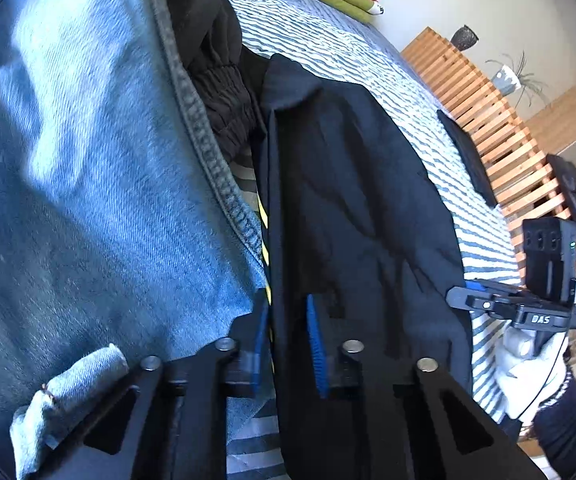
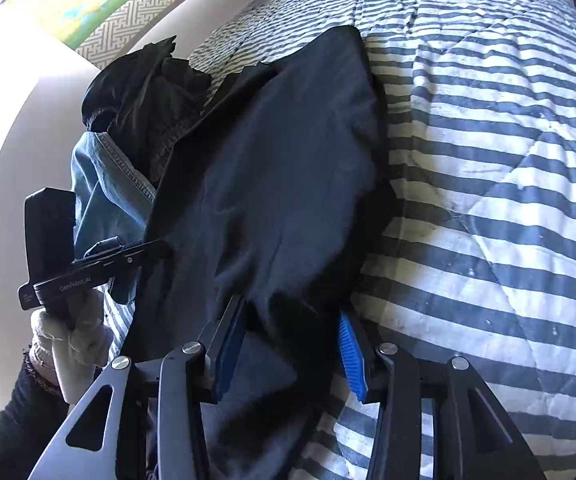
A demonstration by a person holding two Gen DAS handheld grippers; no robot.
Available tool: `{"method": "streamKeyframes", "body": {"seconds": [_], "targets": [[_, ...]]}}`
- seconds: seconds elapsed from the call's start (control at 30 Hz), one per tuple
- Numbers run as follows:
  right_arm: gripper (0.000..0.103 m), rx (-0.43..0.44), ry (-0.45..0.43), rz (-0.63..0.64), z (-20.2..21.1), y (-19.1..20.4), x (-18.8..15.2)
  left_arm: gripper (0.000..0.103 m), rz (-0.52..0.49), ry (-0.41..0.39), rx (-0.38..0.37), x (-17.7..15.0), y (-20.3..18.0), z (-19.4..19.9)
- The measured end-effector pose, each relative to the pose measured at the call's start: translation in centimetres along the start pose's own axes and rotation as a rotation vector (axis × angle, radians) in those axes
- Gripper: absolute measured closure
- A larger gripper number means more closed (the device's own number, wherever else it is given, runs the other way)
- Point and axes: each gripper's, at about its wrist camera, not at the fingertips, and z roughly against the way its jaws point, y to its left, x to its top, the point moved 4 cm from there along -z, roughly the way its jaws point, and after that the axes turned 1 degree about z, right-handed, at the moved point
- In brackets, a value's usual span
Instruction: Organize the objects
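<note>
The dark navy garment (image 2: 280,168) lies lengthwise, stretching straight ahead from both grippers across the striped bed (image 2: 487,160). The left gripper (image 1: 288,344) pinches its edge narrowly; the right gripper (image 2: 291,356) straddles its hem, half open.

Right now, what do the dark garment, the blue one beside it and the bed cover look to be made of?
Dark garment: thin woven fabric, navy to black, matte; it drapes in soft creases. Likely cotton or a blend, I can't tell which.
Blue garment: denim, faded; diagonal twill weave and a stitched hem show.
Bed cover: quilted cloth, blue-and-white stripes, puffy between stitch lines, so probably padded.
</note>
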Motion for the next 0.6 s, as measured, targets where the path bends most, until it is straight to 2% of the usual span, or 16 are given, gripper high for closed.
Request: {"method": "streamKeyframes", "body": {"seconds": [0.07,0.1,0.13,0.17,0.37,0.47,0.6], "targets": [[0.066,0.014,-0.003,-0.003,0.0,-0.1,0.0,0.094,-0.012,-0.006,0.003,-0.1,-0.1,0.0],[0.076,0.017,-0.004,-0.005,0.0,-0.1,0.0,0.097,-0.012,-0.007,0.003,-0.1,-0.2,-0.1],[0.091,0.025,-0.003,-0.01,0.0,-0.2,0.0,0.098,-0.009,-0.012,-0.002,-0.1,-0.2,-0.1],[0.094,0.048,-0.004,-0.023,0.0,-0.3,0.0,0.1,-0.002,-0.014,-0.011,-0.1,-0.2,0.0],[0.097,0.105,-0.096,-0.022,2.7,1.0,-0.3,0.102,0.07,-0.072,-0.151,-0.2,-0.8,2.5],[0.097,0.148,-0.169,-0.025,6.0,2.0,-0.6,0.102,0.053,-0.123,-0.208,-0.4,-2.6,5.5],[0.098,0.16,-0.272,-0.003,11.7,3.7,-1.6,0.102,0.012,-0.21,-0.285,-0.5,-5.7,10.9]]}}
